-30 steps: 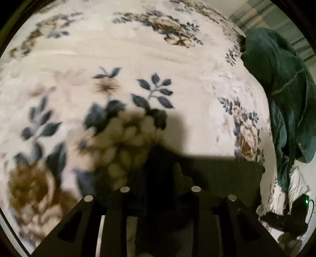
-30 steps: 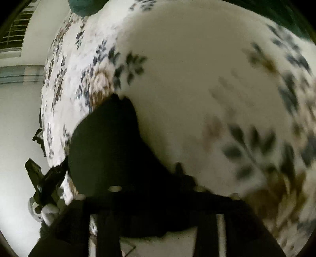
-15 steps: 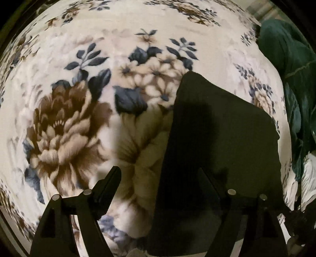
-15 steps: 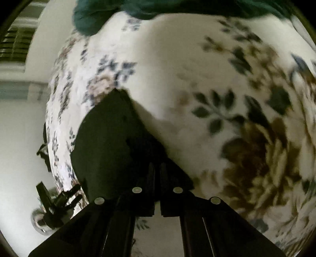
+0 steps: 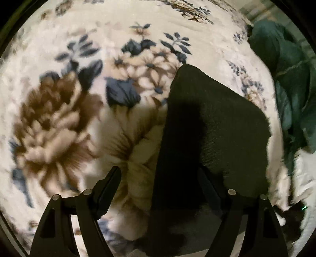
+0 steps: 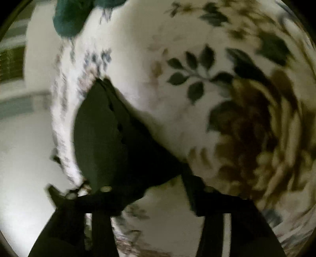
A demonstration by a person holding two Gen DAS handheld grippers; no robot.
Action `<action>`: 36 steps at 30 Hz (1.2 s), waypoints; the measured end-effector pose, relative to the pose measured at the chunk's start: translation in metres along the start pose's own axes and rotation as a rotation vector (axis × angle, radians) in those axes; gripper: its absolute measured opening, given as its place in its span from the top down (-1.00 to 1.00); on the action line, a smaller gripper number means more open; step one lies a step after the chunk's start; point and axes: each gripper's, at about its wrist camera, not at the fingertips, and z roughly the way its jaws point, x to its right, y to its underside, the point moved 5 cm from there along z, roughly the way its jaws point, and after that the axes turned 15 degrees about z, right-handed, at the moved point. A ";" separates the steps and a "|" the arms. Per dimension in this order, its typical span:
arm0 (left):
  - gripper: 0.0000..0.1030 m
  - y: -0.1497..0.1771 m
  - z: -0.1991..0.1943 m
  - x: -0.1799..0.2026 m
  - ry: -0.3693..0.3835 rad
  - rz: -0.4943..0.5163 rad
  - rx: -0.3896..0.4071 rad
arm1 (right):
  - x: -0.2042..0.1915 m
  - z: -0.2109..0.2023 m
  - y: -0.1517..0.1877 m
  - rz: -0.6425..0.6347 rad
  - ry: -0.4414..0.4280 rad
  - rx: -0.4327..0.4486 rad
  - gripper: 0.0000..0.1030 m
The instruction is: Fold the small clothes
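A small black garment (image 5: 215, 126) lies folded flat on the floral blanket (image 5: 59, 118). In the left wrist view it fills the centre right. My left gripper (image 5: 158, 176) is open just above its near left edge, the right finger over the cloth and the left finger over bare blanket. In the right wrist view the same black garment (image 6: 102, 134) lies at lower left. My right gripper (image 6: 150, 183) is open at its near corner, holding nothing. That view is motion-blurred.
A pile of dark green clothes (image 5: 292, 89) lies at the blanket's right edge, also showing at the top left of the right wrist view (image 6: 73, 15). The bed's edge and pale floor (image 6: 23, 158) lie left of the garment.
Both grippers let go of the black garment: the left opened first, then the right. The garment now lies flat on the blanket and both cameras have drawn back a little.
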 end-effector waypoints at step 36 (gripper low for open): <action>0.57 -0.203 -0.078 0.075 0.429 0.243 0.202 | -0.251 0.095 0.057 0.000 -0.522 0.166 0.50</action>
